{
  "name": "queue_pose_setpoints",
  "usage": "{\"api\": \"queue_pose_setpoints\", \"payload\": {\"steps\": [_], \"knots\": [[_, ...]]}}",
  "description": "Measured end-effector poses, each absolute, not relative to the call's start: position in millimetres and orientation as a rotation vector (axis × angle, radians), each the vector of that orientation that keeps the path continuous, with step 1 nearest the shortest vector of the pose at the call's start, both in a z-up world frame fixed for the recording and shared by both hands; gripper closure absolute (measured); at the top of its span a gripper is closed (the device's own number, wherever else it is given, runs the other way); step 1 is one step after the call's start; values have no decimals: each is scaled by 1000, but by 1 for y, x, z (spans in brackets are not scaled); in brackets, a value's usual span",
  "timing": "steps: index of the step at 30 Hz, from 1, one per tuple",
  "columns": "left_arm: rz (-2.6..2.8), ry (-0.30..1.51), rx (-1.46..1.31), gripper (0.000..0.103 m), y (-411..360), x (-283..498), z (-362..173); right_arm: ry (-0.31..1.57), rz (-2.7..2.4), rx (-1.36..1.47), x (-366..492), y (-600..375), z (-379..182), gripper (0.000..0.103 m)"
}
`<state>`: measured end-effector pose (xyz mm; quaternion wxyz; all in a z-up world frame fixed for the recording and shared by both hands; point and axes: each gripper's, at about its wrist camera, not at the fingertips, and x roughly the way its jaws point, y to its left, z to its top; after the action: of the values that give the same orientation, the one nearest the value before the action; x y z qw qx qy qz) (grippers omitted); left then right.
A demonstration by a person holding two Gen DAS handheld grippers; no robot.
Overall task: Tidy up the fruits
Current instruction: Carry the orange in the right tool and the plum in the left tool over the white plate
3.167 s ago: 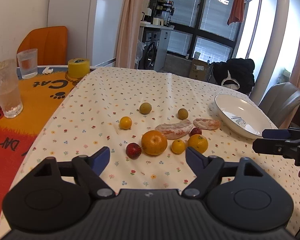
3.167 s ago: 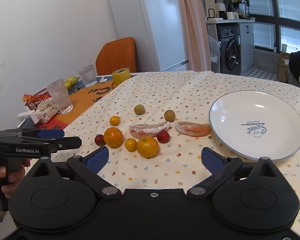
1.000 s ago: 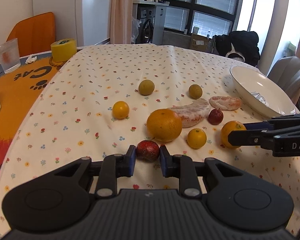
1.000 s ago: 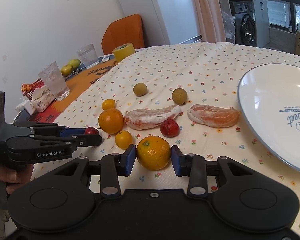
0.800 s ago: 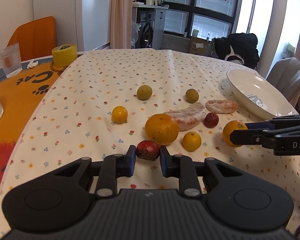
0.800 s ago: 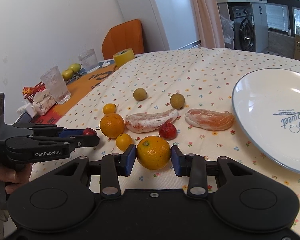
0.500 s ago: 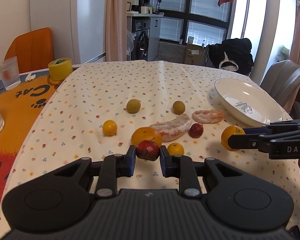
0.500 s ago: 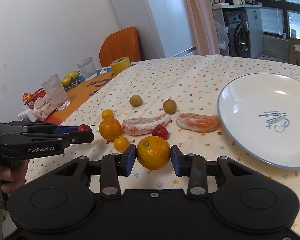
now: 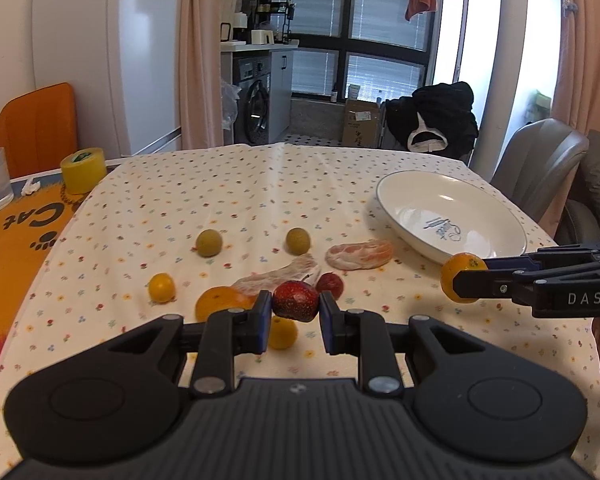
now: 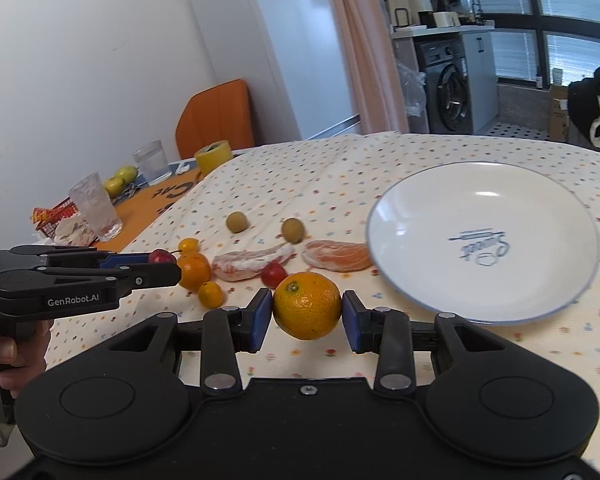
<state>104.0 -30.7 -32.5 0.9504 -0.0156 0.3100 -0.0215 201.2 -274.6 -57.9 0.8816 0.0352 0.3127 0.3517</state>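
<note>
Fruit is now off the cloth in both grips: a second ago the red fruit [image 9: 295, 301] and the big orange [image 10: 307, 305] sat on the desk [image 9: 228, 200] between the pads, and now each hangs clear above it. The left tongs [image 9: 292, 322] pinch the red fruit by its sides; the right tongs [image 10: 306, 318] clamp the orange the same way, stem end up. Judging by that, both picks have held and the carry to the white plate [image 10: 548, 292] is the step in hand.

Going left to right across the cloth, a small yellow fruit [image 9: 161, 287], another orange [image 9: 218, 302] and a small yellow-orange one [image 9: 283, 333] lie low under the left tongs, two greenish round fruits [image 9: 209, 242] sit farther back, then come a peeled segment [image 9: 278, 276], a second red fruit [image 9: 330, 284] and a pinker peeled segment [image 9: 359, 255] just beside the plate's rim. The plate is bare.

For the left tongs the route to the plate passes over that cluster, and the right tongs sit near the rim, so the two could crowd each other there. A yellow tape roll [image 9: 83, 169] and glasses [image 10: 96, 207] stand well apart on the far left.
</note>
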Motion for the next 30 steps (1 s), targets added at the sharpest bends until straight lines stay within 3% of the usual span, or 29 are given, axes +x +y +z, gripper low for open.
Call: {"api": "queue_pose_setpoints", "payload": {"steps": [30], "knots": [[-198, 627, 22, 79, -104, 170, -32, 603, 549, 117, 236, -336, -60, 67]]}}
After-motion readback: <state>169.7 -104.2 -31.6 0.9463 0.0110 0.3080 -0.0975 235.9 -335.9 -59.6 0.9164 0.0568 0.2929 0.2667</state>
